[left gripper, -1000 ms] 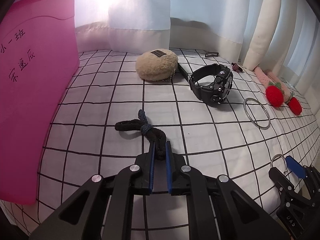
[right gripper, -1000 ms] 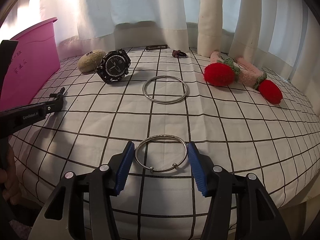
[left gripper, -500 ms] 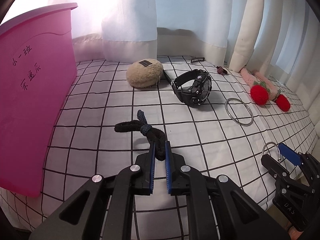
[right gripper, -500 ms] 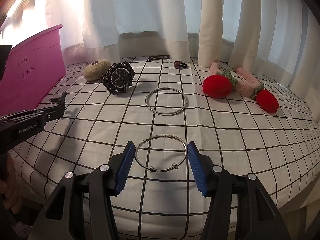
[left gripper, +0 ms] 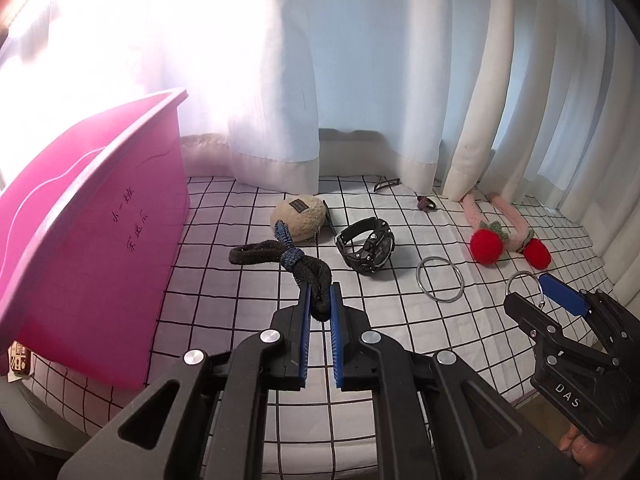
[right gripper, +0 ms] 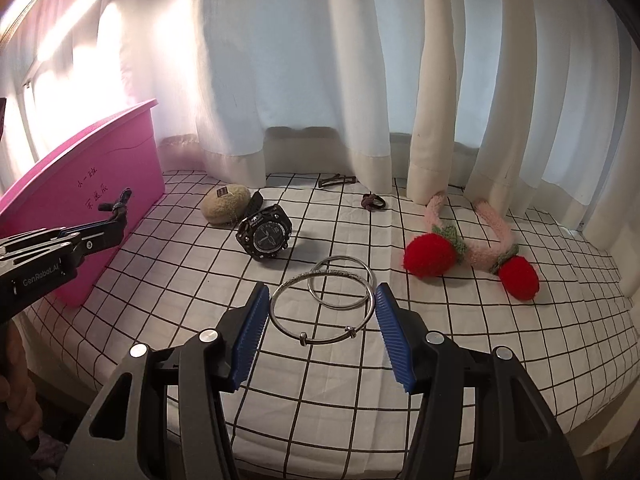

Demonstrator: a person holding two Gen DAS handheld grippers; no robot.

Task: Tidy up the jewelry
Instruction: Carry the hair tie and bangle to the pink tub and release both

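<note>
**Two pieces lifted, most of the jewelry still lying out**

The left hand-held gripper is clamped tight on a dark hair tie, pinching one end so that the rest of the loop sticks out ahead of the jaws, clear of the cloth. The right hand-held gripper stands about half open with a silver bangle spanning the gap between its blue pads; the bangle sits level and off the cloth, so it looks held by its sides.

Directly beyond that bangle a second ring lies flat on the checked sheet. Further back sit a black watch, a beige fuzzy pouch, a small brown tie and a dark clip near the curtain. To the right lies a pink band with red pompoms.

The pink bin stands at the left edge, just beside the raised hair tie. Its inside is hidden from here, so I cannot tell whether anything is already in it.

My reading: this is early going. Two items are picked up but not yet put away, and at least six more wait on the sheet. The bin looks like the likely destination, though nothing here confirms it.
</note>
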